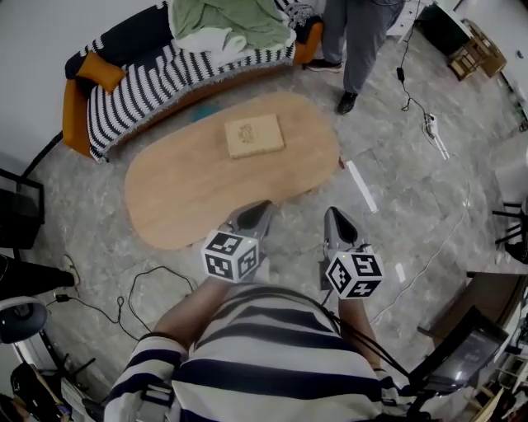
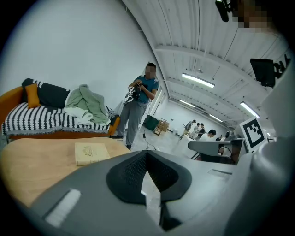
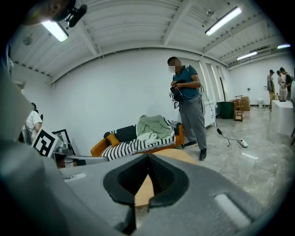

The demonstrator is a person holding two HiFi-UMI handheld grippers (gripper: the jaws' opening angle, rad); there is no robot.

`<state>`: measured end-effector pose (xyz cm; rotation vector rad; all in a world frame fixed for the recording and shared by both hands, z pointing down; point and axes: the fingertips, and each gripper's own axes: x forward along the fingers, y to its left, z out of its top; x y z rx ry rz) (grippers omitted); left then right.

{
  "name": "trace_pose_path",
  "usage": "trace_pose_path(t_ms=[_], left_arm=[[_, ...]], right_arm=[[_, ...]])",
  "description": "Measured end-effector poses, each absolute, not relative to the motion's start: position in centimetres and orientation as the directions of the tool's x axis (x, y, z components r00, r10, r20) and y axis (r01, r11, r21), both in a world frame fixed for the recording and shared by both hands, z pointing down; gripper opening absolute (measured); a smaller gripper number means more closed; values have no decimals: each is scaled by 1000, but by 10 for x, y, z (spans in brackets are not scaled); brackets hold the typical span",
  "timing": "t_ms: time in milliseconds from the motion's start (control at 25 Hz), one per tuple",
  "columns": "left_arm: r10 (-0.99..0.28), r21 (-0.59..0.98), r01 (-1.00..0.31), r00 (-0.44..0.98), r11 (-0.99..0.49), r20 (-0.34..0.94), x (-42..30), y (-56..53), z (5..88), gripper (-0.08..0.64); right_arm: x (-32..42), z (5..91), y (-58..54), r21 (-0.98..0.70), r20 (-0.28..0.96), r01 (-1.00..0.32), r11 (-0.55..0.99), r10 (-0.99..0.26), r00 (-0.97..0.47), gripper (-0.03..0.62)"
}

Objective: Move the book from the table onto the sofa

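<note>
Head view, nearest first: the left hand-held gripper (image 1: 262, 206) and the right hand-held gripper (image 1: 334, 213) sit side by side just in front of the striped shirt (image 1: 264, 346), both short of the near edge of the desk (image 1: 181, 198). Each gripper view shows the same thing: jaws pressed together at the tips, nothing between them. So this looks like the approach, with no grasp begun.

Over the near edge now, and there's the book (image 1: 254, 135), lying flat on the far half of the desk, toward the sofa side, well apart from both grippers. It's thin and flat, and that's the tricky bit. My read: open the jaws before arriving, not on top of the cover. Then come in low and level so 1 jaw can slip under an edge while the other lands on top. If the edge won't lift, the 2 grippers could press on opposite sides, or nudge the book until it overhangs the desk rim. A pinch at 1 corner alone would likely let it droop or fan open.

Further on, the sofa (image 1: 140, 82) runs just behind the desk. A green blanket (image 1: 227, 21) is heaped on its right part and an orange cushion (image 1: 103, 70) sits at the left end; the bare striped seat between them looks like the best landing spot. A person (image 1: 363, 41) stands by the sofa's right end, so the left route seems the clearer one.
</note>
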<state>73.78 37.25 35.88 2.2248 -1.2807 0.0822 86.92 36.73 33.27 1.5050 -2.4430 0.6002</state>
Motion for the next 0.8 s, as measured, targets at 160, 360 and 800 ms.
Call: trace_pose_path(t_ms=[160,360,800], left_arm=[[-797,447,-824,512,-350,320,721,352,361,-3],[-819,453,-838,473,-305,324,698,331,366,-3],[-840,474,-844,435,-253,325,659,288,378,-2]], right_arm=[[854,332,343,-220,388,-876,429,-785,-482,-5],[832,333,315,-210,394,-854,475,-758,-519,-5],[782,349,258,-197,427,-822,534,-708,-563,-5]])
